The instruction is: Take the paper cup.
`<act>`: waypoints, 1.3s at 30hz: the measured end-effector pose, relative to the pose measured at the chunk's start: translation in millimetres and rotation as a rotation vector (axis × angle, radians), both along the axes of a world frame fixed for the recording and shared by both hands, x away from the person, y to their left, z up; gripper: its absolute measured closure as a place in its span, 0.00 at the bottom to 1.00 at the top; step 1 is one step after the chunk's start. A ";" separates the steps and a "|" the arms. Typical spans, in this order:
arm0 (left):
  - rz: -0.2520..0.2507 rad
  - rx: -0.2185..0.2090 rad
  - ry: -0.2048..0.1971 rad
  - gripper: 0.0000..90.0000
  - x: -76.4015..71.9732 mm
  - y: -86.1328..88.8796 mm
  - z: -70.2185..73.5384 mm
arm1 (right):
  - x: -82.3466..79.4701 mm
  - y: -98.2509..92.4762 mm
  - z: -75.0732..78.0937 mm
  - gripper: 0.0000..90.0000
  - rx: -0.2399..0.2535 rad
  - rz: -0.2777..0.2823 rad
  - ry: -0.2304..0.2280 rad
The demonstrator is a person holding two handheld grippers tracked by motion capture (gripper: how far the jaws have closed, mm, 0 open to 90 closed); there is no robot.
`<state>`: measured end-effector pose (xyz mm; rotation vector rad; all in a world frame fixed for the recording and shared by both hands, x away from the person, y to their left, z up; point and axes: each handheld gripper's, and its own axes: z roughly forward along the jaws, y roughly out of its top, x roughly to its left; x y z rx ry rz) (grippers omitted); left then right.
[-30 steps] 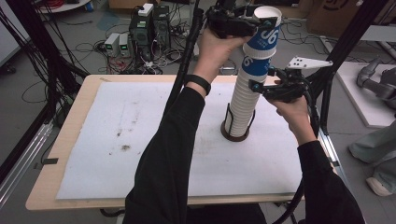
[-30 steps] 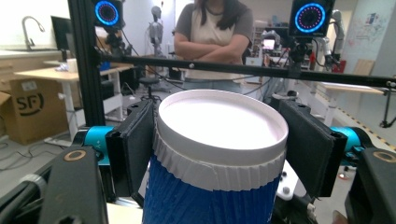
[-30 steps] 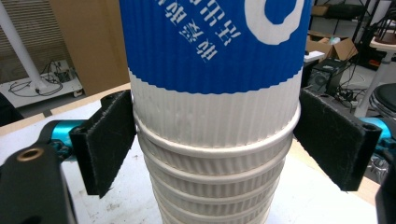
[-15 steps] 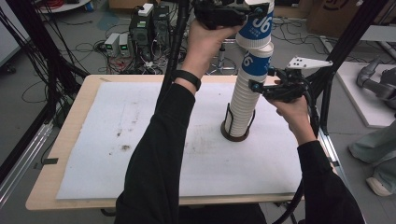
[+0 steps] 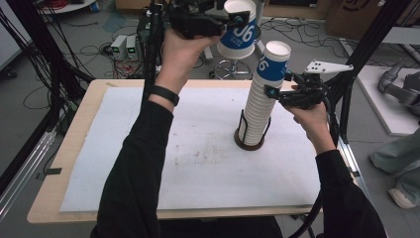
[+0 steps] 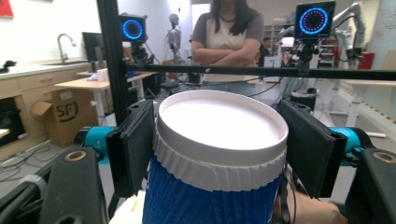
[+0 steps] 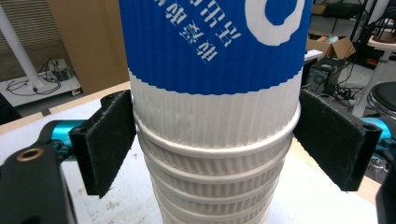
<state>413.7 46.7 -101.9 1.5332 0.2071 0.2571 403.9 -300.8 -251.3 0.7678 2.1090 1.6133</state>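
My left gripper is raised high above the table's far edge, shut on one blue-and-white paper cup. In the left gripper view both black pads press the cup just under its white rim. To its right a tall stack of the same cups stands upright in a black wire holder on the white mat. My right gripper is shut on the stack's upper part, below the top blue cup. In the right gripper view its pads touch both sides of the stack.
The white mat covers most of the wooden table. Black frame posts rise at the right and left. Cables and boxes lie on the floor beyond. A person stands past the frame bar.
My left gripper has lifted the top cup clear of the stack and carried it to the left. My right gripper has kept still on the stack.
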 end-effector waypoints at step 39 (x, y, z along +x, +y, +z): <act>0.038 0.099 0.103 0.33 -55.5 84.1 -126.7 | -22.1 -16.8 7.9 0.16 0.017 -0.043 -0.046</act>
